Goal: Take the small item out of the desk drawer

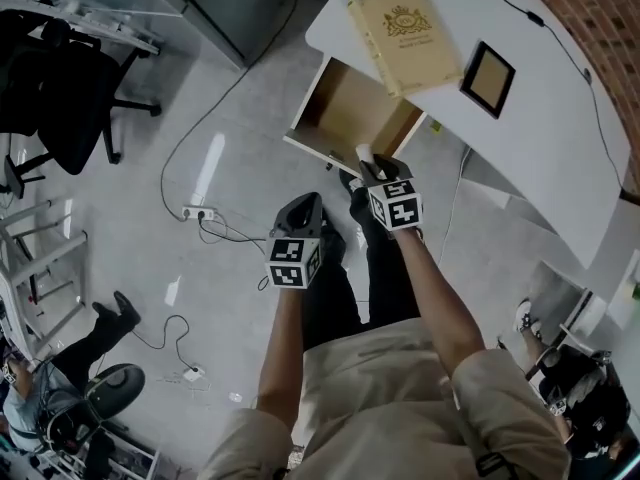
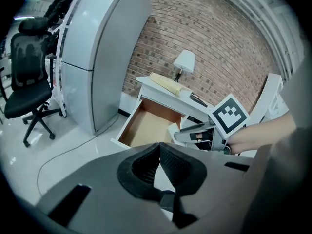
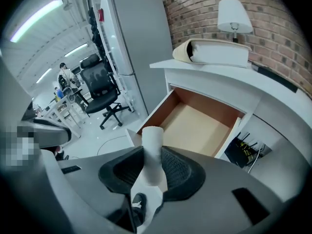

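Note:
A small white cylinder (image 3: 152,152) stands upright between the pads of my right gripper (image 3: 153,168), which is shut on it. In the head view that gripper (image 1: 378,171) hangs just in front of the open drawer (image 1: 318,151), and the white cylinder (image 1: 365,154) pokes out past its fingertips. The drawer's brown inside (image 3: 195,126) looks bare. My left gripper (image 1: 303,212) hangs lower and to the left over the floor; its jaws (image 2: 159,152) meet at the tips with nothing between them. The open drawer (image 2: 145,126) and the right gripper's marker cube (image 2: 228,116) also show in the left gripper view.
The white desk (image 1: 545,133) carries a tan book (image 1: 403,25) and a small dark frame (image 1: 487,78); a lamp (image 3: 234,14) stands at its back. A grey cabinet (image 2: 100,57) and an office chair (image 1: 70,98) stand left. A power strip (image 1: 197,212) and cables lie on the floor.

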{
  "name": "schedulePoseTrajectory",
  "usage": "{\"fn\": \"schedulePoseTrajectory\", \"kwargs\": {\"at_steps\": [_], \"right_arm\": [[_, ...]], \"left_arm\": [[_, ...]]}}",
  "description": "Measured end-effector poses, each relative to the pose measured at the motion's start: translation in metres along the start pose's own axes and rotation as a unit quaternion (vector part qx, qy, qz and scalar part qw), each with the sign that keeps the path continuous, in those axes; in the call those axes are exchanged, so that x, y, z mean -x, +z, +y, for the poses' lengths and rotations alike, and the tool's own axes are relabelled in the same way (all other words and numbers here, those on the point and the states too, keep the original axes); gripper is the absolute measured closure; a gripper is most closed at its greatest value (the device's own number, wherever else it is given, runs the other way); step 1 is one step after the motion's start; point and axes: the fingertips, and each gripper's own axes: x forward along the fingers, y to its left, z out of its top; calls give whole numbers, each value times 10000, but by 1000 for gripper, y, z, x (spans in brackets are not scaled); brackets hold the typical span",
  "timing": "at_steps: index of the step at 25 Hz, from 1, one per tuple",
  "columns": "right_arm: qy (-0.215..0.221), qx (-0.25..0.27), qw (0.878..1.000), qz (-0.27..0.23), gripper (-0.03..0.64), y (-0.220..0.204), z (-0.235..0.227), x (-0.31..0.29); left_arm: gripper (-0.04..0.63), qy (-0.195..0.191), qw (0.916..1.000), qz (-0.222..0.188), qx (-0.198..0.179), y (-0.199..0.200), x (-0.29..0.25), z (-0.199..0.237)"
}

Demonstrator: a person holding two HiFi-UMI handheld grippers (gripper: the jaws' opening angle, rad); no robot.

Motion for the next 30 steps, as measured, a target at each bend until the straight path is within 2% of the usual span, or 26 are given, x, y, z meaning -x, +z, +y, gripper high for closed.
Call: {"fn": "schedulePoseTrajectory", "kwargs": {"at_steps": [6,10,18,30], "right_arm": [[-187,4,9982,-571,476,17,11,46],[-213,-34,9968,-773,476,26,25,70],[-200,-259,9944,-1003,476,37,46,114],[190,-284,9935,-1086,476,42,92,165]], "left_arm": [[580,-235,9995,3,-187,8,16,-19],[580,-305,9989,-6,-348,18,28,-23],[579,-394,9976,-121,-556,52,53,-42],[580,-409,9960,-250,-749,85,92,-61]]}}
